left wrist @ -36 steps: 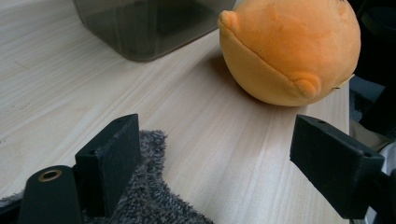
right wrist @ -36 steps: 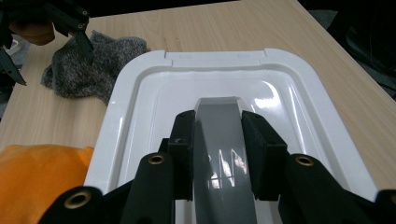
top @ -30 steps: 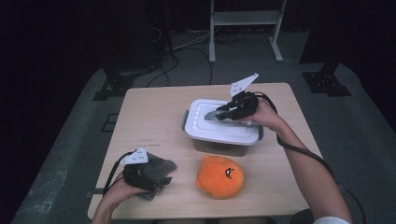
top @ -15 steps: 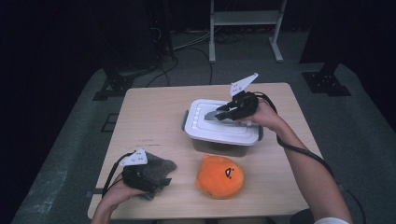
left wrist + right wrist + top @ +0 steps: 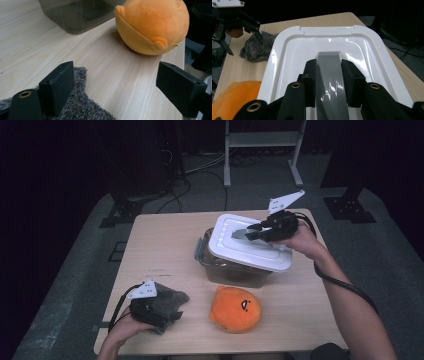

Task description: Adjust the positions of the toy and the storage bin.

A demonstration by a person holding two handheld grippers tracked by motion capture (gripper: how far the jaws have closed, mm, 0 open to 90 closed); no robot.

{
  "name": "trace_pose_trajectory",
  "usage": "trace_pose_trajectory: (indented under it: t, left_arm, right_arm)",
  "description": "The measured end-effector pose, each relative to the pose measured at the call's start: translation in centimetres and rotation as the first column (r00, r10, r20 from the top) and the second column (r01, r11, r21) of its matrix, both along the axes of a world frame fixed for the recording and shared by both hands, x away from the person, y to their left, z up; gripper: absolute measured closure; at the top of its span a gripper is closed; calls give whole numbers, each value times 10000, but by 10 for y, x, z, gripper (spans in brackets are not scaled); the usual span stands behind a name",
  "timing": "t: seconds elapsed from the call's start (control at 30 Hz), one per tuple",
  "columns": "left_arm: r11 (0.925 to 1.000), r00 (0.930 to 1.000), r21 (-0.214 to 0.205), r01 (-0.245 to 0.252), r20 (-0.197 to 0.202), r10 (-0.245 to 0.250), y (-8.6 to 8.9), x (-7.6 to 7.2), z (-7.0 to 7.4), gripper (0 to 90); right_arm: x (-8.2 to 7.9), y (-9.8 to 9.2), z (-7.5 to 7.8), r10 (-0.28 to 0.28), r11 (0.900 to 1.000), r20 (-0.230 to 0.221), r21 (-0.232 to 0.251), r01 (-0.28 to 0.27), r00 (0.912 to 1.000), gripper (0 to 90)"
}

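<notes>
My right gripper (image 5: 248, 233) (image 5: 328, 73) is shut on the grey handle (image 5: 329, 62) of a white lid (image 5: 252, 251) (image 5: 364, 47). The lid hangs tilted just above a clear plastic container (image 5: 226, 270) (image 5: 75, 15) at the middle of the table. At the front left, my left gripper (image 5: 167, 312) (image 5: 117, 85) rests open on the table; a grey fuzzy cloth (image 5: 172, 297) (image 5: 82, 110) lies under its left finger and nothing is pinched. An orange plush toy (image 5: 235, 309) (image 5: 152, 25) sits just ahead of its jaws.
The wooden table (image 5: 160, 245) has bare surface at its far left. Around it are a dark floor with cables, black stands and a white frame (image 5: 262, 140) at the back. The person's forearms enter from the bottom edge.
My right gripper has lifted the white lid up off the container and tilted it. The left gripper, the grey cloth and the orange toy have stayed put.
</notes>
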State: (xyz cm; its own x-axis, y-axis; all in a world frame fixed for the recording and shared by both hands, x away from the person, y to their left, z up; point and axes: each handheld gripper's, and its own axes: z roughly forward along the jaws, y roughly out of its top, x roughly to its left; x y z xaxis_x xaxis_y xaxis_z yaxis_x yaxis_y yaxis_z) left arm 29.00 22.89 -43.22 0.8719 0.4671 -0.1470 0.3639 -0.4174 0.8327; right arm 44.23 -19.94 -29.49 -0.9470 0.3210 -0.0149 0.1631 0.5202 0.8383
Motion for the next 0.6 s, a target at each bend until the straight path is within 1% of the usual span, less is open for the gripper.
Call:
trace_pose_trajectory:
  t: [0.1,0.17,0.27,0.43,0.6]
  left_arm:
    - [10000,10000,77,31,17,-31,0,0,0,143]
    - [10000,10000,88,23,24,-23,-1,0,0,143]
    - [10000,10000,48,20,39,-20,-1,-1,0,143]
    - [10000,10000,20,4,30,-4,-2,-1,1,140]
    - [10000,10000,33,23,46,-24,-2,-2,1,140]
  right_arm:
    - [-10,-20,5,-285,9996,109,-58,286,9995,656]
    - [-16,-33,6,-475,9989,105,-46,476,9988,656]
    - [-28,-59,6,-930,9957,82,7,930,9956,656]
    - [-46,-98,2,-1571,9876,60,-4,1571,9876,656]
    - [-64,-133,-3,-2139,9769,82,29,2139,9768,656]
